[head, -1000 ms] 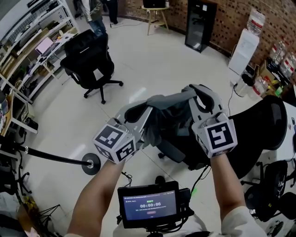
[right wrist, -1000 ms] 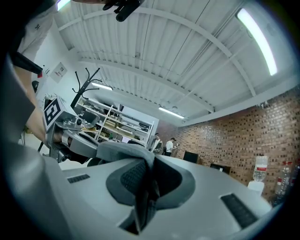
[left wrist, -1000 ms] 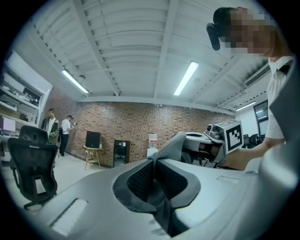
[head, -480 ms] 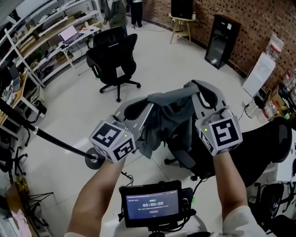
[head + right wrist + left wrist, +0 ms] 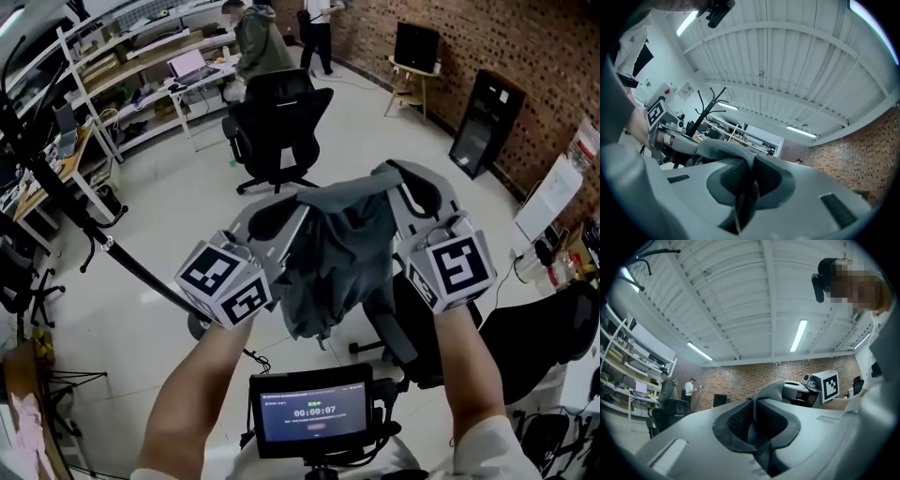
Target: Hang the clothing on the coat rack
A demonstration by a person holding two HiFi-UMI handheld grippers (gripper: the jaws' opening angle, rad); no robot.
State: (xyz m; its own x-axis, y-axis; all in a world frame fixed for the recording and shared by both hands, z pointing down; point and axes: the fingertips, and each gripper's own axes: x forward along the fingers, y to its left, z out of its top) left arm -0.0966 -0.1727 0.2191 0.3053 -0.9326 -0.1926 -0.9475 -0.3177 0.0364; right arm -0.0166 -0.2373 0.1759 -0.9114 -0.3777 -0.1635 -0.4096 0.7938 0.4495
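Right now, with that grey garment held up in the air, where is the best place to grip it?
By its top edge, at two spread points, one from each side. The left gripper and right gripper each pinch that edge, so the grey garment hangs freely below, which should suit a hook.

The head camera looks steeply down, from close above, on the left gripper (image 5: 298,214), the right gripper (image 5: 401,192) and the floor (image 5: 187,187). Each gripper camera sits just behind its own jaws and faces upward to the ceiling (image 5: 764,296). All three views share the grey garment (image 5: 333,253), and each gripper view shows also the other gripper at its side
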